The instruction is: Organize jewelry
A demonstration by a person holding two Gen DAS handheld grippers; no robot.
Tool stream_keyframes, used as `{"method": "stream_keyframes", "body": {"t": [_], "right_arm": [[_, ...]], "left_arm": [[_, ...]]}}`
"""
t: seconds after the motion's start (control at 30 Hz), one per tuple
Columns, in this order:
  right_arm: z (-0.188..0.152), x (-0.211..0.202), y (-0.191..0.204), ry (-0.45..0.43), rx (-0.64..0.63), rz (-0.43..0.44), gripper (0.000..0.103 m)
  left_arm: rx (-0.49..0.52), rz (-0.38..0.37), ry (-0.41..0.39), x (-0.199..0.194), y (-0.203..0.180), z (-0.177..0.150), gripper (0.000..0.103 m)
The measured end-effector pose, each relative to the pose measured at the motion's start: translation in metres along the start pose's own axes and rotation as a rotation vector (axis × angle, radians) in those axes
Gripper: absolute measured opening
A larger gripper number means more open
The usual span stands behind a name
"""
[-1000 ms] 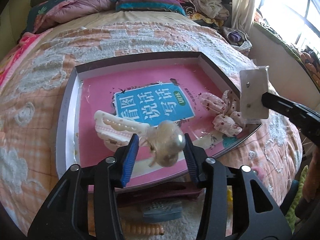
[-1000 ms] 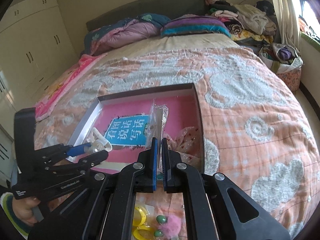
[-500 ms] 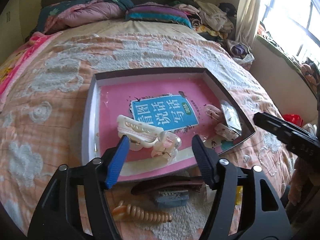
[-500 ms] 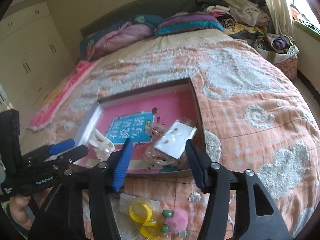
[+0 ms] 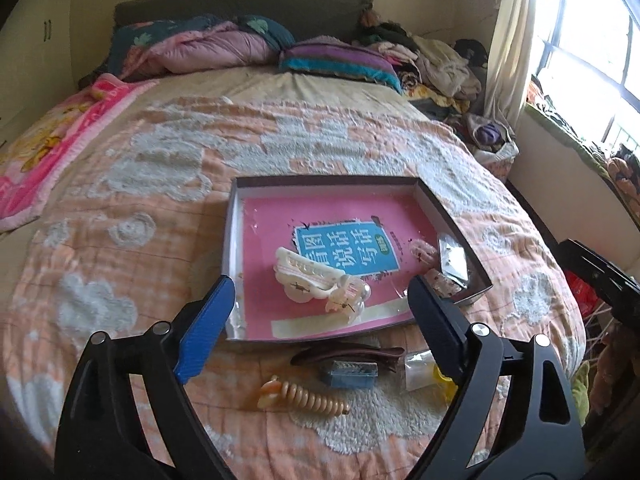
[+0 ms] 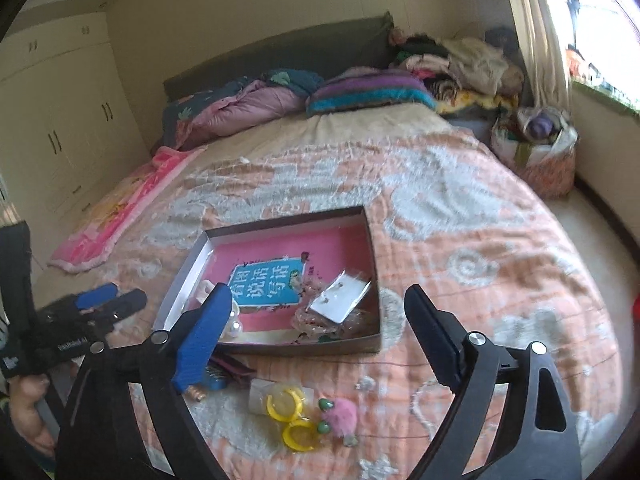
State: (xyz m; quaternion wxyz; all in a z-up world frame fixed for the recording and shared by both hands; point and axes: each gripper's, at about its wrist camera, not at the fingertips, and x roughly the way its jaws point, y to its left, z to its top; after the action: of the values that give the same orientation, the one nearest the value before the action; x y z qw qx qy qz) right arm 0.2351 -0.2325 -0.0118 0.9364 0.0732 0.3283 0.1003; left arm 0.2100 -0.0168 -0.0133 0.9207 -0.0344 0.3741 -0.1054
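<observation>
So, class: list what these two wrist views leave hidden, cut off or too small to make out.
- Dark hair clip, left wrist view: its right end is hidden behind the left gripper fingers.
- Earring card, right wrist view: the studs are too small to identify.
- White hair claw, right wrist view: mostly hidden by the right gripper fingers.

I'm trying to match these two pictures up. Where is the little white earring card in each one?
Left wrist view: the card lies in the box's right corner, right of centre.
Right wrist view: the card lies in the box's near right corner, at centre.
Shared landmark: the blue label on the box floor, left of the card.
</observation>
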Motion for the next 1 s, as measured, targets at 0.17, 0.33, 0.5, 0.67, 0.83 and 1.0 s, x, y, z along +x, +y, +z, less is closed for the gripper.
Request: {"method": "stream_keyframes", "body": {"t": [0.17, 0.33, 0.5, 0.67, 0.83, 1.0], "right_arm": [[0.003, -0.028, 0.003, -0.054, -0.012, 0.003, 0.095], [0.007, -0.054, 0.003, -0.102, -0.013, 0.007, 0.095], [0.01, -0.083, 0.002, -0.158, -0.008, 0.003, 0.095], [0.011, -0.104, 0.004, -0.203, -0.014, 0.002, 0.095], [0.009, -0.127, 0.009, -0.238, -0.028, 0.016, 0.095], [0.003, -0.147, 0.014, -0.256, -0.038, 0.027, 0.095]], "left_arm": [[-0.008, 0.011, -0.033, -0.019, -0.001, 0.003, 0.089], [-0.017, 0.017, -0.072, -0.042, -0.001, 0.004, 0.093], [-0.019, 0.024, -0.112, -0.063, -0.002, 0.006, 0.093], [-0.011, 0.031, -0.154, -0.087, -0.004, 0.005, 0.093], [0.006, 0.035, -0.187, -0.109, -0.006, 0.0, 0.093], [0.011, 0.043, -0.198, -0.124, -0.006, -0.007, 0.094]]}}
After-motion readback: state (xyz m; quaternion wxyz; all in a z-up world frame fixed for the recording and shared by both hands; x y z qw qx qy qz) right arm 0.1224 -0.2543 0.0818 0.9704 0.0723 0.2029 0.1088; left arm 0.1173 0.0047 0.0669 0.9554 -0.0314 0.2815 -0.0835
